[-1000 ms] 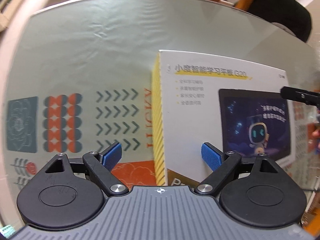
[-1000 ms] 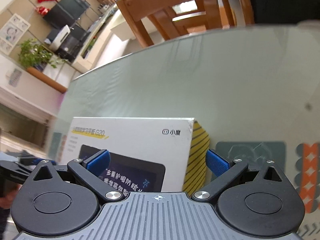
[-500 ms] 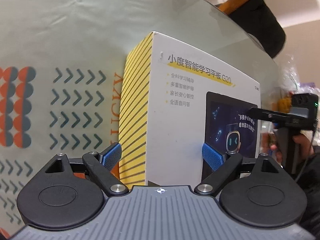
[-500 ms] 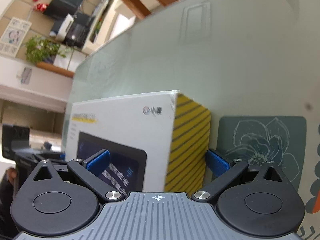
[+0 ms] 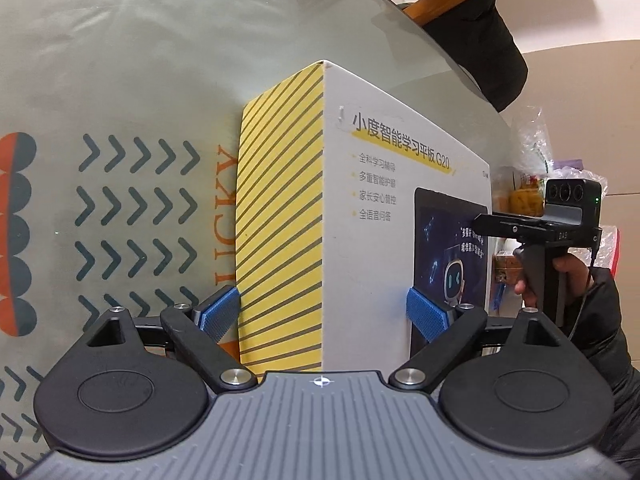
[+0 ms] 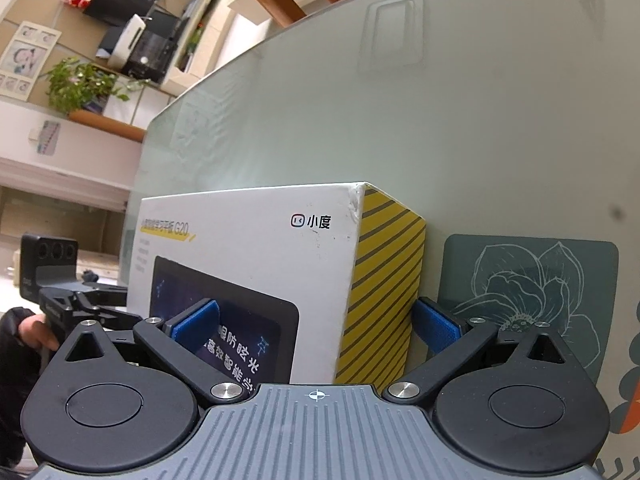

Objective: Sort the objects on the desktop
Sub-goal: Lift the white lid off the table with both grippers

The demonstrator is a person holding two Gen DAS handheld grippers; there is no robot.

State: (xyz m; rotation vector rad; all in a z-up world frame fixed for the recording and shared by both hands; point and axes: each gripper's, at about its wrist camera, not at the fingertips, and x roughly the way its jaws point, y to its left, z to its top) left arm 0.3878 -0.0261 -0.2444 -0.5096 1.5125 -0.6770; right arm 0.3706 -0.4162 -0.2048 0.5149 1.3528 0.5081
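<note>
Glass tabletop [image 5: 168,60] over a patterned mat stretches ahead of both my tools. Between them stands a white tablet box [image 5: 360,240] with yellow striped ends — my left gripper [image 5: 320,316] clamps one end, my right gripper [image 6: 316,324] the other, presumably sharing its bulk so it lifts level.

Left hand-held gripper [image 5: 322,314] with black linkage arms, silver pivot screws, blue textured fingertip pads [image 5: 219,312], ribbed grey body with crosshair mark, right hand-held gripper [image 6: 316,326] alike, black sleeve [image 5: 600,320] at 3 o'clock
</note>
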